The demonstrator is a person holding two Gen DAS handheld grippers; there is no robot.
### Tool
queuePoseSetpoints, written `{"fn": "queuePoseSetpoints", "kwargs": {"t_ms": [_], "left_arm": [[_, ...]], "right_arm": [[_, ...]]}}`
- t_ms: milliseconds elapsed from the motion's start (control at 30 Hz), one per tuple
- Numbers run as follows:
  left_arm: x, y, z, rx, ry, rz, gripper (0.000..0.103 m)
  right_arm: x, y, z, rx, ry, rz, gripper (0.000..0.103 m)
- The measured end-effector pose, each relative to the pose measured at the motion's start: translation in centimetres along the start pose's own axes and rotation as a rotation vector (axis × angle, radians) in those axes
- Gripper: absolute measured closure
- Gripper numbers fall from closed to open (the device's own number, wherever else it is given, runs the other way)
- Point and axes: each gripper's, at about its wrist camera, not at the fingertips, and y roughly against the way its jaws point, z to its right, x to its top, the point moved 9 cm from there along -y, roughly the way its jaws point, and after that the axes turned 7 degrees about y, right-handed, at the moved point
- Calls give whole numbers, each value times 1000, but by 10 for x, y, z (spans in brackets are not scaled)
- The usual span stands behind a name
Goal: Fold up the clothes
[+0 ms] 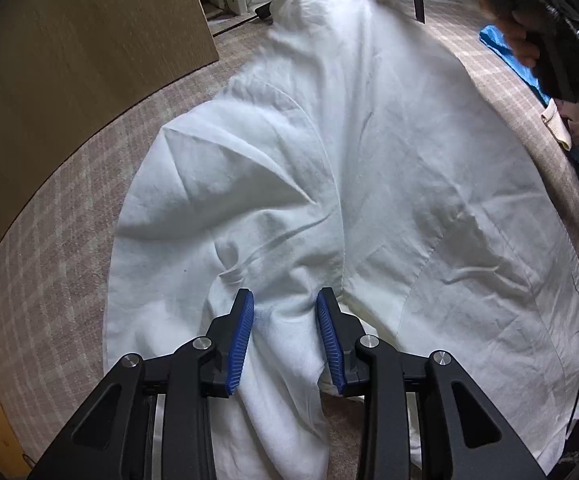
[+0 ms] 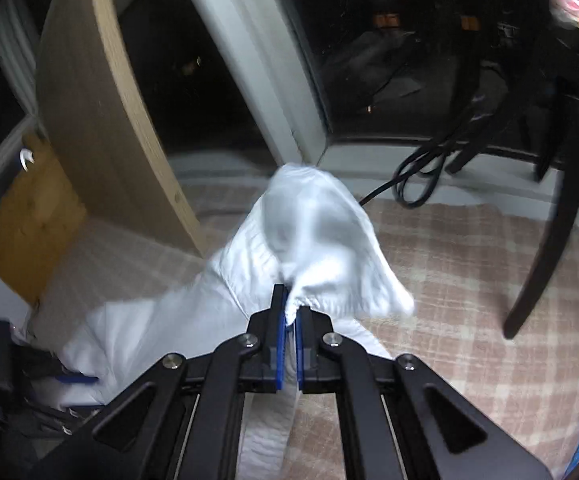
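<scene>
You had the white garment (image 1: pixel 329 160) mostly flat on the carpet (image 1: pixel 69 240); unfolded; left gripper (image 1: pixel 285 340) clamped bunched cloth; right gripper (image 2: pixel 291 344) pinched its edge, lifted.

A white garment (image 1: pixel 329 168) of thin, creased cloth lies spread across the checked carpet, seams and folds running through it. Its near part is bunched into a raised ridge, while its far end is lifted off the floor, gathered to a pinched point (image 2: pixel 309 248) and hanging in loose folds.
</scene>
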Motion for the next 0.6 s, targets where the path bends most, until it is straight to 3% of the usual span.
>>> {"fn": "queuePoseSetpoints", "kwargs": {"t_ms": [67,100,233,433,600], "left_arm": [[0,0,0,0,5,-2,69],[0,0,1,0,3,-3,69],[0,1,4,2,-2,-1,69],[-7,26,9,-1,25,30,70],[-16,61,42,-55,-29,75,70]], "right_arm": [[-14,-20,-3,-59,24,-139,90],[-17,-20,-3,-99,36,-161,89],[-21,14,-4,-190,47,-99,77],[-70,84,-44,2,17,-27,77],[-142,111,-69,129,-39,-80,77]]}}
